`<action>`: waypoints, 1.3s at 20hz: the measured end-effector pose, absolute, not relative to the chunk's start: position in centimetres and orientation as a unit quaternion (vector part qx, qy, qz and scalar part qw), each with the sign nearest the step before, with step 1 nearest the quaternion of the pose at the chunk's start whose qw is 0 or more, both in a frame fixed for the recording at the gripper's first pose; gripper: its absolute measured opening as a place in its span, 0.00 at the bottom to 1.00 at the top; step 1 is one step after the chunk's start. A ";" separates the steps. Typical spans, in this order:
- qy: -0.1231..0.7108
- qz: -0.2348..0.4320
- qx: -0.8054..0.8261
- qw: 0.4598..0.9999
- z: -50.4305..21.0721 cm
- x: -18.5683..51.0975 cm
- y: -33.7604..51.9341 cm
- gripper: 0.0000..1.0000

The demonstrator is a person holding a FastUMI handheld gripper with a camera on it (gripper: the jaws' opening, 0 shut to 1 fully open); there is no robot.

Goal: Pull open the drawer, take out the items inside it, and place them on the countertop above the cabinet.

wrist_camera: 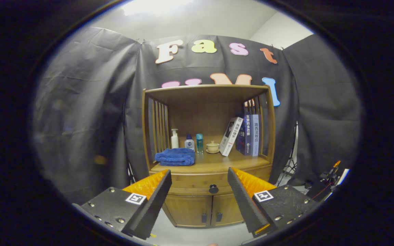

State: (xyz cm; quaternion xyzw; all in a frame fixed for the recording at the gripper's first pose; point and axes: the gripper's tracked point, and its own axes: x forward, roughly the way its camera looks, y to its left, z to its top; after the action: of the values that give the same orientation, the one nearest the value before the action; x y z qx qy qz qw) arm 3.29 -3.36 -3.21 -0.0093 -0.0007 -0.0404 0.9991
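A wooden cabinet (183, 102) stands ahead against the booth wall. Its drawer (197, 182) sits shut under the countertop (217, 163), with a dark round knob (213, 188) at its middle. My gripper (198, 176) is open, some way short of the cabinet, fingers spread wide. The knob appears between the two fingers, slightly below their tips and well beyond them. Nothing is held. The drawer's contents are hidden.
On the countertop lie a folded blue towel (175, 156), a white pump bottle (174, 138), two small bottles (194, 142), a small lidded cup (212, 147) and several books (243, 135) leaning at the right. Two lower doors (200, 210) sit beneath the drawer. Tripod and cables (327, 179) stand right.
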 end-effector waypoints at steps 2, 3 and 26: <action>0.004 -0.046 -0.015 0.999 -4.2 4.7 -4.1 0.99; 0.004 -0.051 -0.017 0.999 -4.6 5.5 -4.5 0.99; 0.114 -0.083 0.037 0.989 -23.5 25.5 -11.2 0.45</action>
State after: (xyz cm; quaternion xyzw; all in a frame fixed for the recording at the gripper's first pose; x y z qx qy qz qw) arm 25.47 -11.18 -23.53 0.0371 0.1137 -0.0827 0.9894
